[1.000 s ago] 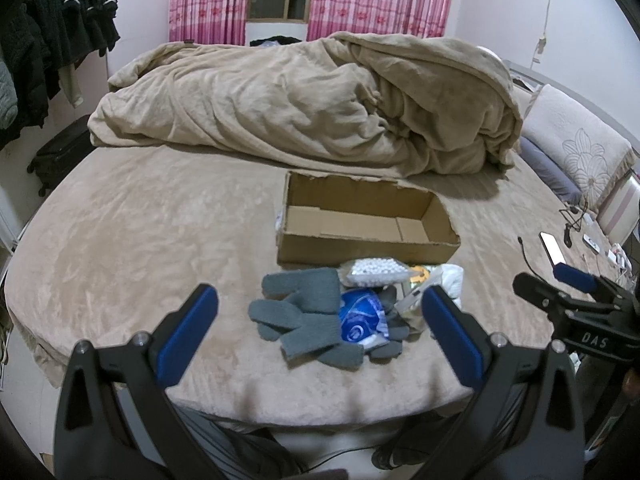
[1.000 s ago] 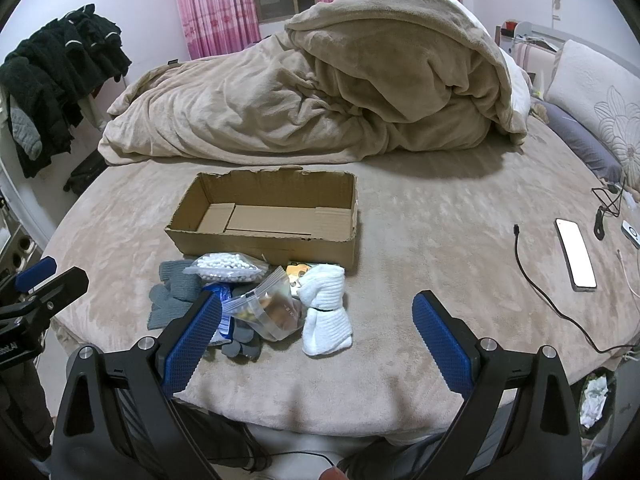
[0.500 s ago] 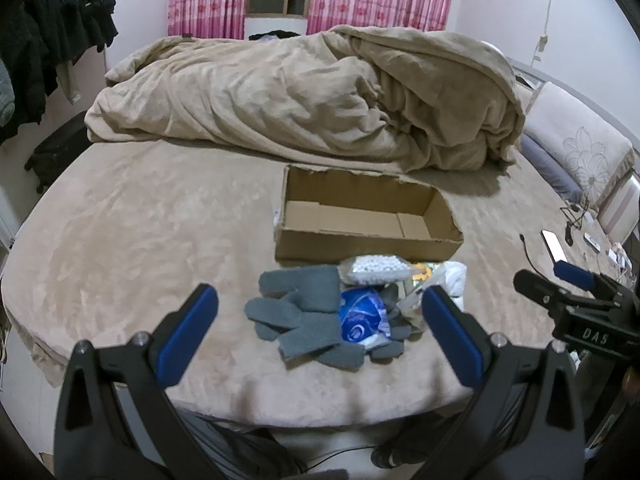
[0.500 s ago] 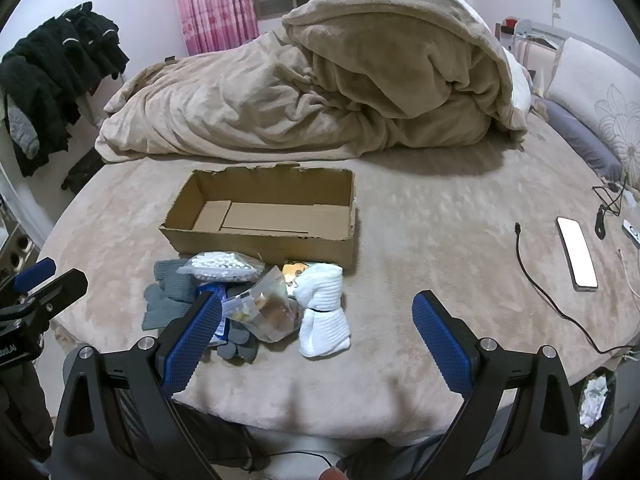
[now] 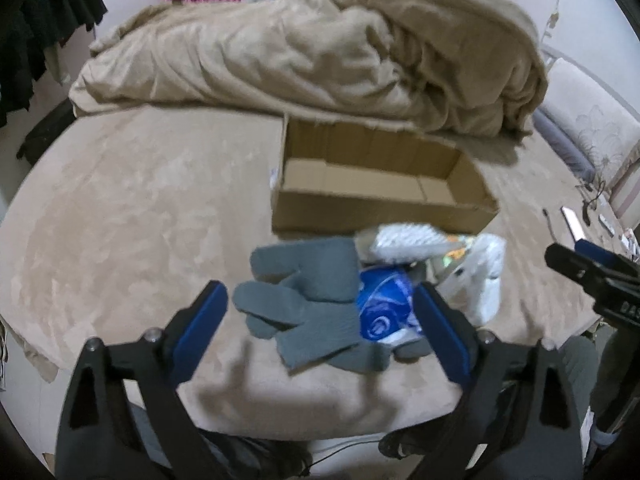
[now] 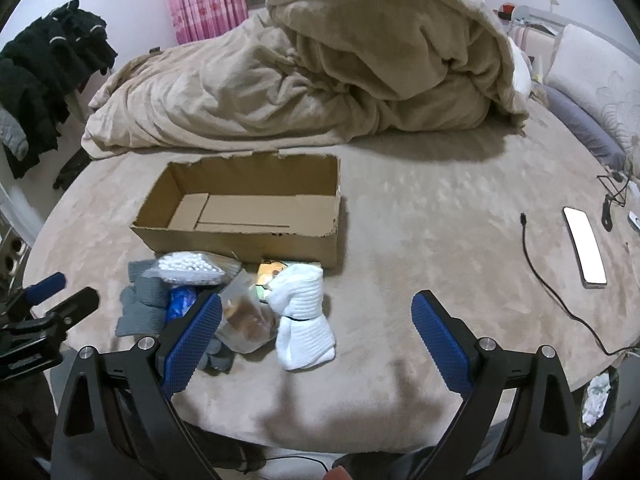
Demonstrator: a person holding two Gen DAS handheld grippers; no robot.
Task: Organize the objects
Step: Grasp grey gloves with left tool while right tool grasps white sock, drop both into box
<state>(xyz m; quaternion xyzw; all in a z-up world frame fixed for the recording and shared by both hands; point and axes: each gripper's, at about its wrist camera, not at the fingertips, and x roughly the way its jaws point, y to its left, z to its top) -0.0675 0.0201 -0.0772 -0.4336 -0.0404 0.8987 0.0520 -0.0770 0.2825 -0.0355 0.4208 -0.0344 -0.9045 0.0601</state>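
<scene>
I see both the left gripper and the right gripper wide open, holding nothing; gloves, perhaps blurred, lie at frame centre below the box.

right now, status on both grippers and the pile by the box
Left gripper open, over grey gloves. Right gripper open, empty, near white socks. Cardboard box empty. Nothing blocking.
</scene>
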